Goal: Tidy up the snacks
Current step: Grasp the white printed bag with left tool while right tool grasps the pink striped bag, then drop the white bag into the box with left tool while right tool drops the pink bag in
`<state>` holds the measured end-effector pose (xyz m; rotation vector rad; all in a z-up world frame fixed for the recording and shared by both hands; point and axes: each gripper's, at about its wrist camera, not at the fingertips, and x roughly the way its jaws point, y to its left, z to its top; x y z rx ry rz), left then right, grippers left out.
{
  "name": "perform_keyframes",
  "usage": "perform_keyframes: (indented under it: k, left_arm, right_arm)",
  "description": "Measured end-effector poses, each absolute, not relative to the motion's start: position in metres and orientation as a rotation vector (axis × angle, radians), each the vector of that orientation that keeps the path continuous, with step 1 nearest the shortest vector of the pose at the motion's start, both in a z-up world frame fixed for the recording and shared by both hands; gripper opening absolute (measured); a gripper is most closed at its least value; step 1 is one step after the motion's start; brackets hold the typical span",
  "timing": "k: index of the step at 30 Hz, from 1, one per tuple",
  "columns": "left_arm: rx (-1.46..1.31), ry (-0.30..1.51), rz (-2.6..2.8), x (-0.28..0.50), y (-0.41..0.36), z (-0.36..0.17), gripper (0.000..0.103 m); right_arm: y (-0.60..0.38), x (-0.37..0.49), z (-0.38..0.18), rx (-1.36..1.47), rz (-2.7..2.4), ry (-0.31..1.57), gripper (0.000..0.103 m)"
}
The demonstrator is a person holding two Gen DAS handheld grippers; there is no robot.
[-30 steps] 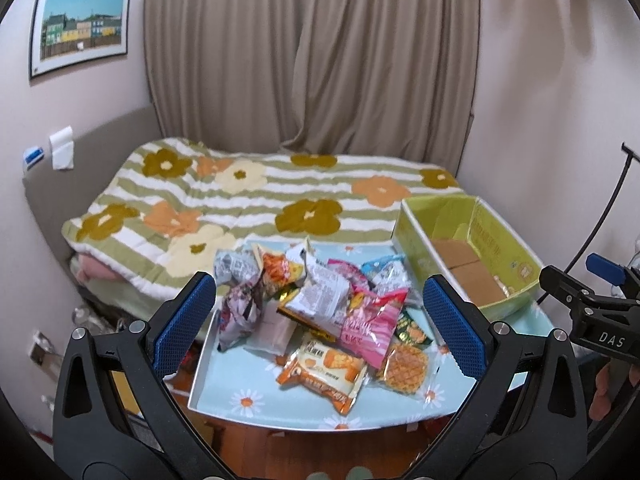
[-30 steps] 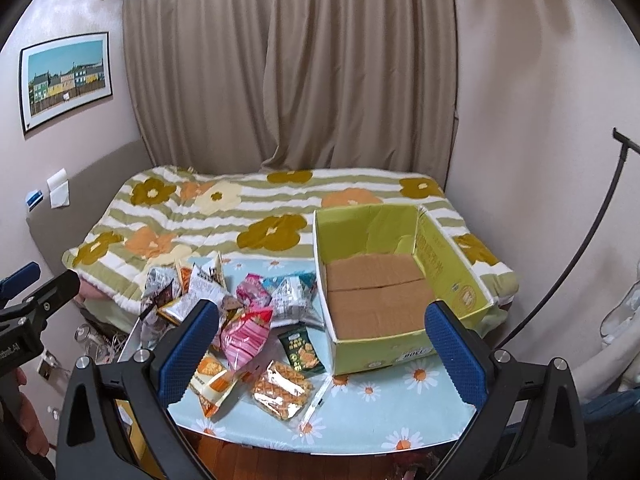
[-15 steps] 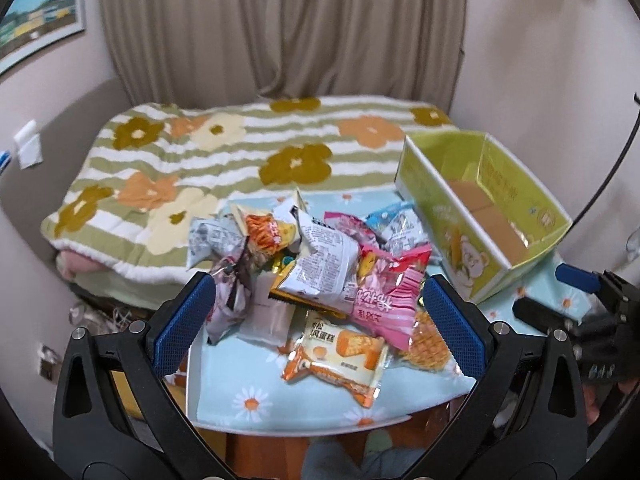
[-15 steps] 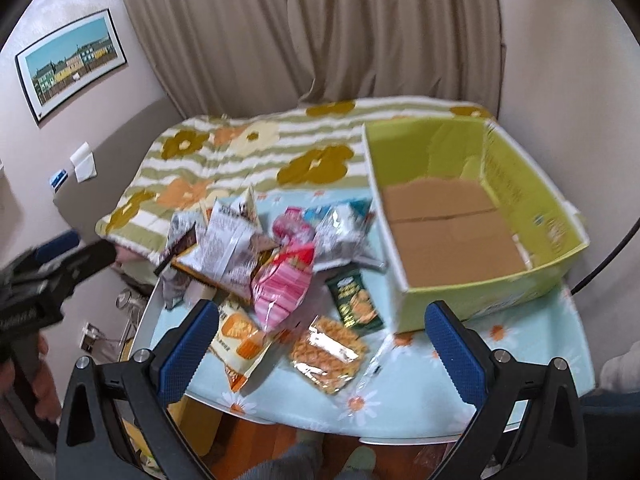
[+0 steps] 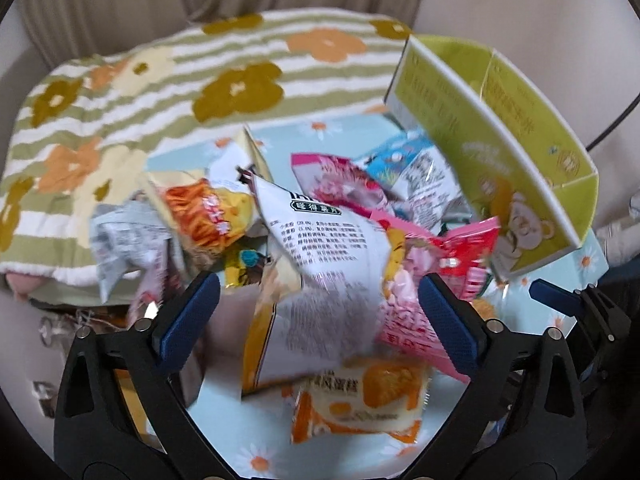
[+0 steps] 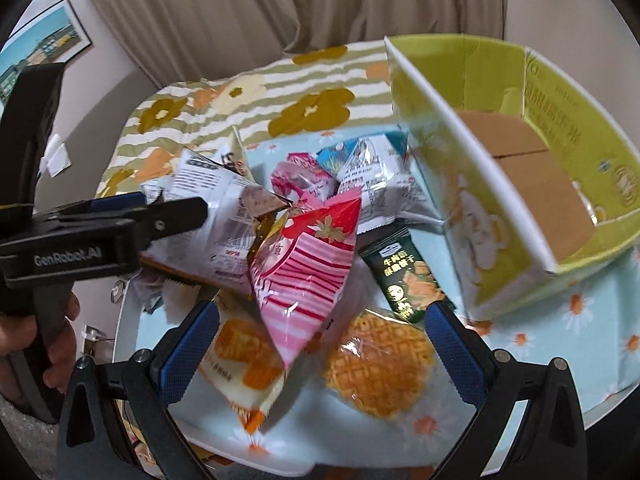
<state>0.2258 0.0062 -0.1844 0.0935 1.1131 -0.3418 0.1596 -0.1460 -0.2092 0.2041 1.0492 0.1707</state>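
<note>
A heap of snack packets lies on the daisy-print table point(image 5: 240, 440). My left gripper point(image 5: 318, 320) points steeply down over a white printed bag point(image 5: 320, 256). Its jaws are closing, the bag lies between them and the pads stand clear of it. An orange cake pack point(image 5: 360, 404) lies just below. My right gripper point(image 6: 322, 352) is open above a pink striped bag point(image 6: 308, 280), a round waffle point(image 6: 378, 372) and a dark green biscuit pack point(image 6: 408, 276). The open yellow-green box point(image 6: 520, 184) stands to the right with only its cardboard floor showing.
A bed with a flowered, striped blanket point(image 5: 160, 92) runs behind the table, with curtains point(image 6: 280, 8) beyond. A hand point(image 6: 24, 344) holds the left gripper point(image 6: 160, 210) at the left edge of the right wrist view. A framed picture point(image 6: 40, 52) hangs on the left wall.
Both grippers have dropped and tilted down toward the snack heap, which now fills each view. The left jaws have narrowed a little. No packet has moved.
</note>
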Motion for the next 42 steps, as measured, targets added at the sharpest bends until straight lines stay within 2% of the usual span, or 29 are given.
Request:
perform_keyframes:
  k: [4, 6, 8, 10, 12, 14, 21, 26, 29, 33, 42]
  left_arm:
    - [0.078, 1.175, -0.393, 0.24, 0.005, -0.206, 0.093]
    - [0.083, 1.189, -0.408, 0.243, 0.005, -0.211, 0.088]
    - [0.093, 1.206, -0.423, 0.245, 0.004, -0.217, 0.079]
    - [0.081, 1.225, -0.45, 0.247, 0.005, -0.221, 0.076]
    - [0.089, 1.235, -0.457, 0.25, 0.005, -0.223, 0.071]
    - [0.078, 1.24, -0.475, 0.254, 0.007, -0.224, 0.066]
    - [0.097, 1.223, -0.492, 0.252, 0.013, -0.213, 0.061]
    - [0.095, 1.2, -0.47, 0.249, 0.023, -0.203, 0.061]
    - [0.07, 1.185, -0.455, 0.246, 0.032, -0.196, 0.061]
    - [0.03, 1.156, -0.433, 0.244, 0.041, -0.183, 0.061]
    - [-0.001, 1.038, -0.382, 0.235, 0.038, -0.13, 0.061]
  right_arm:
    - [-0.139, 0.173, -0.219, 0.235, 0.178, 1.064, 0.102]
    - [-0.137, 0.179, -0.223, 0.245, 0.176, 1.071, 0.102]
    - [-0.135, 0.184, -0.227, 0.25, 0.174, 1.08, 0.102]
    - [-0.133, 0.187, -0.231, 0.242, 0.181, 1.09, 0.102]
    - [-0.13, 0.192, -0.236, 0.231, 0.189, 1.092, 0.098]
    - [-0.128, 0.195, -0.239, 0.222, 0.2, 1.107, 0.088]
    - [-0.132, 0.203, -0.243, 0.26, 0.226, 1.102, 0.082]
    - [-0.13, 0.208, -0.254, 0.304, 0.245, 1.148, 0.055]
    - [-0.13, 0.205, -0.251, 0.303, 0.244, 1.148, 0.05]
    - [-0.131, 0.198, -0.239, 0.284, 0.234, 1.137, 0.045]
    - [-0.147, 0.189, -0.179, 0.269, 0.269, 1.018, 0.045]
